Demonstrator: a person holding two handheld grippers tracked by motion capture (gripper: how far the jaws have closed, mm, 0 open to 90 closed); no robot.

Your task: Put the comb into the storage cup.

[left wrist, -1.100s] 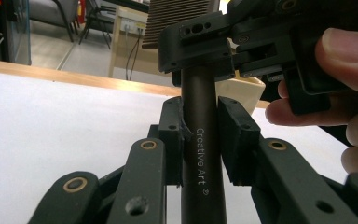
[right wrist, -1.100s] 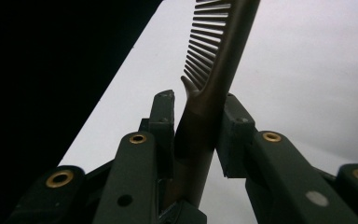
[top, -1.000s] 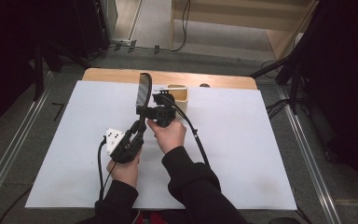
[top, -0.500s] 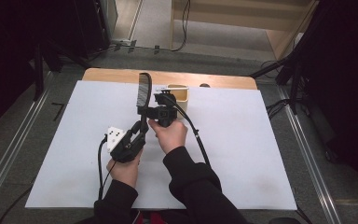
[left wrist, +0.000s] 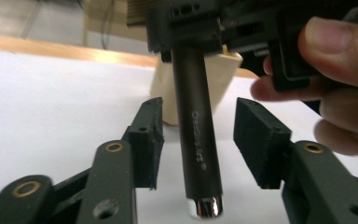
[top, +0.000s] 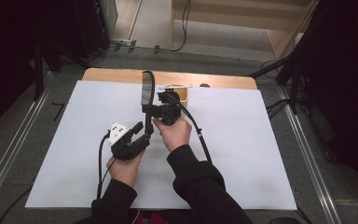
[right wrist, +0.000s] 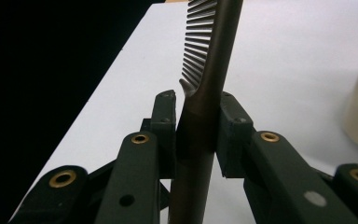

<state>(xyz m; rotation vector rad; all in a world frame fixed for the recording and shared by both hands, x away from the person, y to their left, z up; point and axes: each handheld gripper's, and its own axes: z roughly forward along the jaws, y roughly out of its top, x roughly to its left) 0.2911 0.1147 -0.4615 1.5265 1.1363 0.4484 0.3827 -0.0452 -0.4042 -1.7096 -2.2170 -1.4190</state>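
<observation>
The dark brown comb with a round handle and a chrome end cap [top: 146, 91] stands nearly upright above the middle of the white-topped counter [top: 261, 154], toothed part uppermost. The right tongs [top: 151, 111] are clamped on it: in the right gripper view both black pads press the handle [right wrist: 200, 135] from either side, just below the lowest teeth, with no gap showing. The right hand [top: 173, 133] grips that tool from about 5 o'clock of the comb. The left tongs [top: 142, 130] sit at roughly 7 o'clock of the comb, pointed up toward it, held by the left hand [top: 125, 169]. In the left gripper view its two black pads [left wrist: 151, 135] stand well apart on either side of the lower handle [left wrist: 198, 149], neither touching it; the jaws are wide open and hold nothing. The chrome cap [left wrist: 205, 208] shows at the bottom of that handle, clear of the counter as far as can be judged. Behind the comb, at about 1 o'clock, a pale cream open-topped container [top: 182, 94] rests on the counter near its far wooden edge [top: 214, 80]. A black cable [top: 199, 133] trails from the right tool across the white surface toward 5 o'clock.
</observation>
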